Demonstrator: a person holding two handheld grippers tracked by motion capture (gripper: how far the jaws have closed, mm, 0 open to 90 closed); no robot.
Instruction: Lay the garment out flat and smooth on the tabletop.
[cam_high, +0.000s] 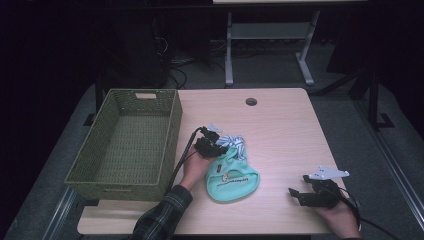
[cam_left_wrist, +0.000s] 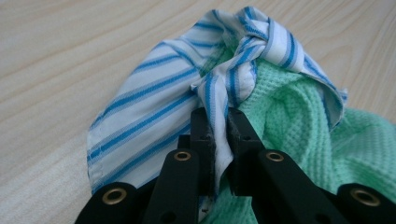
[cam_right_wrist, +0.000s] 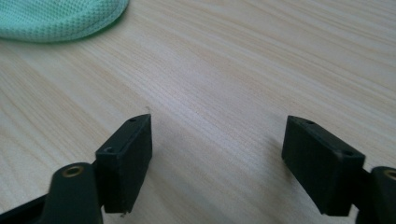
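Cloth with blue stripes lies bunched on the table, just right of the basket and touching the green bib. The left gripper pinches a thin fold of this cloth between its pads. For a good lift, the fold should sit deep in the jaws and the green bib should stay out of them. The right gripper rests spread and empty, well apart from the basket, free to hold the bib down.

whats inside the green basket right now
Nothing: the woven green basket shows a bare bottom. Its near wall hides a strip of the floor inside. The mint garment with striped cloth lies on the table beside it, pinched by the left gripper.
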